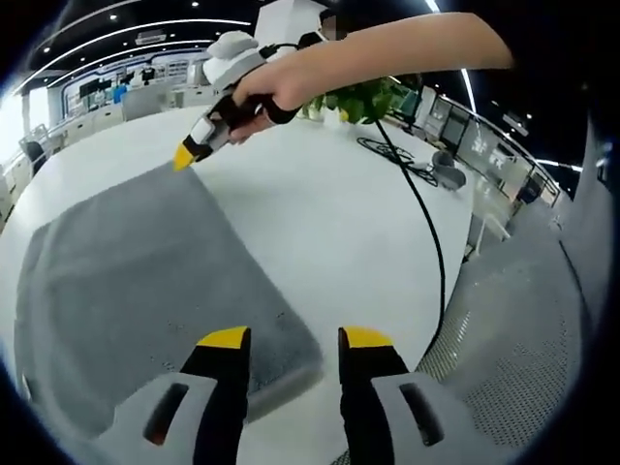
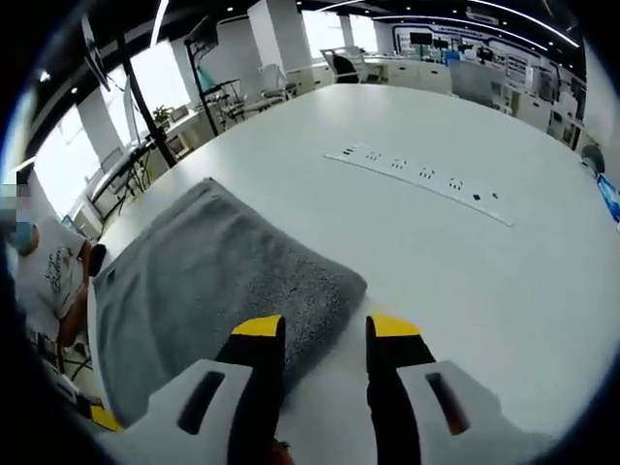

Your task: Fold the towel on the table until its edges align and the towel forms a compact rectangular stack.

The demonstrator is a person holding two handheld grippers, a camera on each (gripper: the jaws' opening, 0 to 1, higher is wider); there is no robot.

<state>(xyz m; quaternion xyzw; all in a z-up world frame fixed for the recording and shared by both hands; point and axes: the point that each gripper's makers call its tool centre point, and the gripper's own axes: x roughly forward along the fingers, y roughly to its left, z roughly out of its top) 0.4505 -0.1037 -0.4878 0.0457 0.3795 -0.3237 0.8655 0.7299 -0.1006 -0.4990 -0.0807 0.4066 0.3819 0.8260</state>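
Note:
A grey towel [image 1: 145,281] lies flat on the white round table [image 1: 329,203], folded into a thick rectangle. My left gripper [image 1: 295,341] is open, its yellow-tipped jaws either side of the towel's near corner. The right gripper [image 1: 184,155], held by a hand, hovers at the towel's far corner. In the right gripper view the towel [image 2: 213,281] stretches away to the left. My right gripper [image 2: 325,329] is open just short of its nearest corner, nothing between the jaws.
A black cable [image 1: 426,213] runs across the table toward its right edge, near a green plant [image 1: 363,97] and a small grey object [image 1: 448,170]. A white power strip [image 2: 417,176] lies mid-table. A person [image 2: 39,262] sits beyond the table's left edge.

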